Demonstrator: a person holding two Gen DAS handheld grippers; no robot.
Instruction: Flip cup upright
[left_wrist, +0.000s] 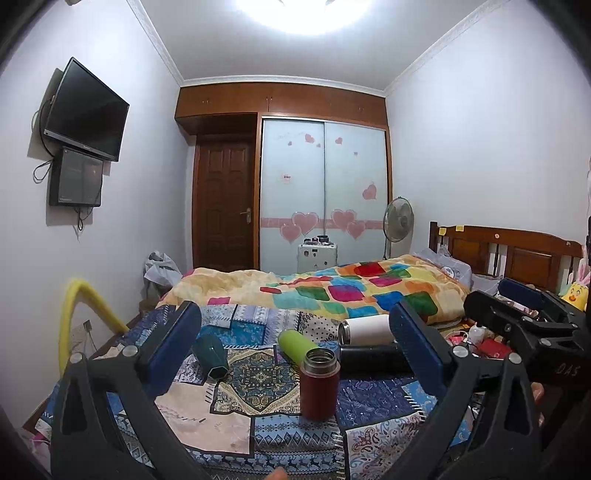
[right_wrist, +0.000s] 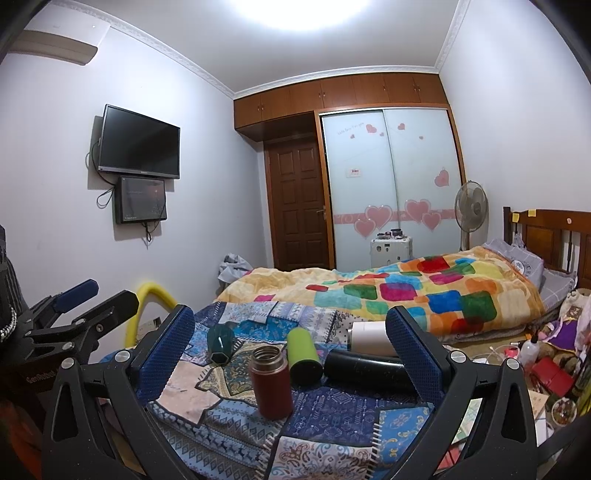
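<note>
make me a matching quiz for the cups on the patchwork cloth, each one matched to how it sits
Things:
1. red cup
2. green cup
3. white cup
4. black cup

States:
A. lying down, right behind the black one
B. standing upright, mouth open
C. lying down, in front of the white one
D. lying down, just behind the red one

Pairs: 1-B, 2-D, 3-A, 4-C

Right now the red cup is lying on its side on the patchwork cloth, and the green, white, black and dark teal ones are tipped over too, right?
Not quite. The red cup stands upright with its open mouth up, as the left wrist view shows. The rest holds: the green cup, white cup, black cup and dark teal cup all lie on their sides on the patchwork cloth.
</note>
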